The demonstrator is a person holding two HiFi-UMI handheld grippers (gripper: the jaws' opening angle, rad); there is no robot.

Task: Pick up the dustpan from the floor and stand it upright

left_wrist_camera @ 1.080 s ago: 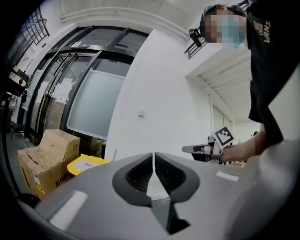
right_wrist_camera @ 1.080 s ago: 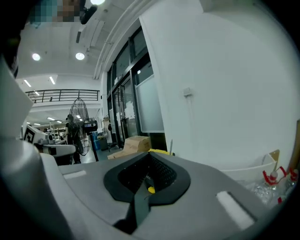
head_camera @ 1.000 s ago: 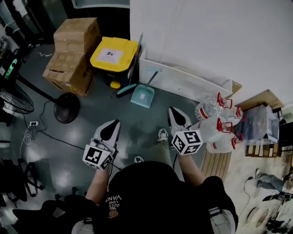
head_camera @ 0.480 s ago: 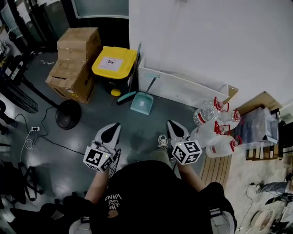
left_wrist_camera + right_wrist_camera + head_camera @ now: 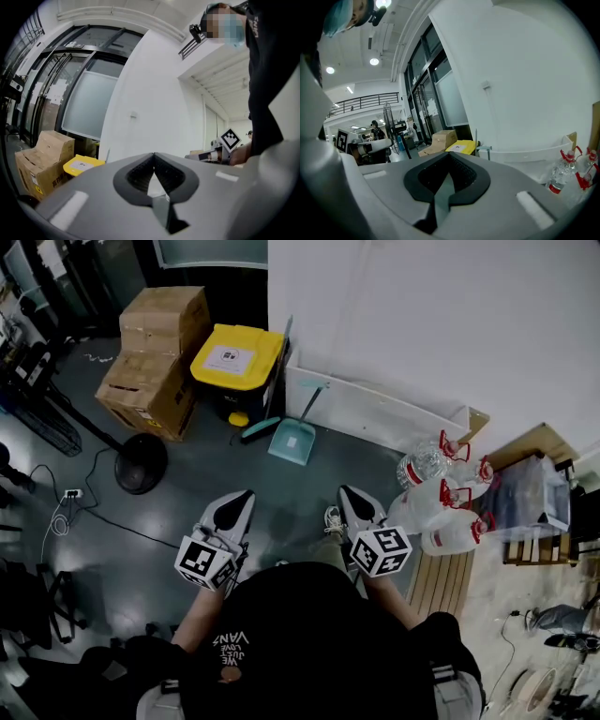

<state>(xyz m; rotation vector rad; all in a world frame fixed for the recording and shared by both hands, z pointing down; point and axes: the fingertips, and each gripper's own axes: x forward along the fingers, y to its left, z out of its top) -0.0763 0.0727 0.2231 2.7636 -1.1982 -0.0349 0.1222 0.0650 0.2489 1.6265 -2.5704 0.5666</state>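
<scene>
Dustpan [image 5: 292, 441] lies well ahead at twelve o'clock, handle toward one o'clock; left gripper [image 5: 243, 496] and right gripper [image 5: 348, 491] look equally near. Both jaws are closed, empty.

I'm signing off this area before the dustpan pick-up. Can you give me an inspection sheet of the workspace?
Surface: floor, dark and glossy.
Job's things: dustpan on the floor, handle toward the white panel; untouched.
Clutter: brush, yellow-lidded bin, boxes, water jugs.
Grippers: left gripper and right gripper, jaws shut on both, empty, well short of the dustpan.
Cables: cable across the floor from a power strip.
Surroundings: fan base, pallet, wall.
</scene>
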